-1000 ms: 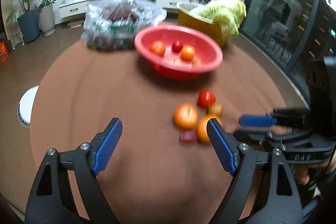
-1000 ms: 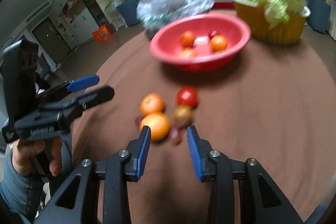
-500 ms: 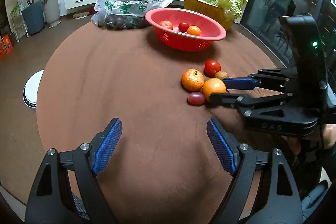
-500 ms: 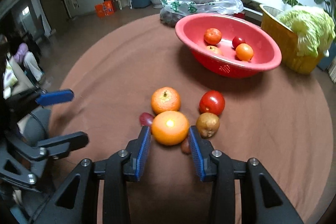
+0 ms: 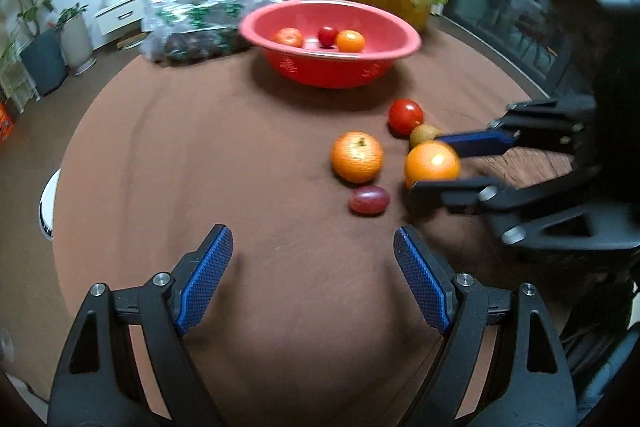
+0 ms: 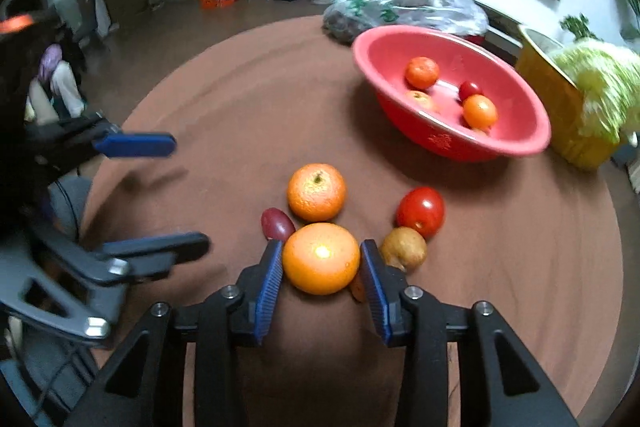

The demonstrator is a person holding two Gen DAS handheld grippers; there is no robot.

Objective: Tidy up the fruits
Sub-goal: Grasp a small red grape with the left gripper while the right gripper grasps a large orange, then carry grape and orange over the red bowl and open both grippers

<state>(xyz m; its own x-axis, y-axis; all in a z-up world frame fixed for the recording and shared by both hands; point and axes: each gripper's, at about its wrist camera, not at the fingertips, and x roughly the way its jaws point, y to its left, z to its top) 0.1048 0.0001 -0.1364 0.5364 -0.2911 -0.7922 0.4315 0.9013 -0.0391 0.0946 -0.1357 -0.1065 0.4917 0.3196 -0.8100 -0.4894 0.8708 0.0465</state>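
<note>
The smooth orange now sits squarely between our right gripper pads, and both blue fingers appear to touch its sides; half a second ago they still stood a little short of it, so we have closed the last gap and are grasping the orange, though from these views we cannot tell how firmly. It seems to rest on the brown tablecloth yet, toward the near edge of the round table, so we judge the lift has not begun.

Just beside it lie the other loose fruits: a purple grape touching it on the left, a dimpled mandarin right behind, a brownish kiwi-like fruit against the right finger, and a red tomato beyond that. Something small and orange-brown peeks out under the right pad; we cannot tell what it is.

Farther toward the far edge stands the red bowl, already holding several fruits, which we take as the destination. Our left gripper hangs spread wide and empty over bare cloth near the table's edge, having backed away from the cluster
</note>
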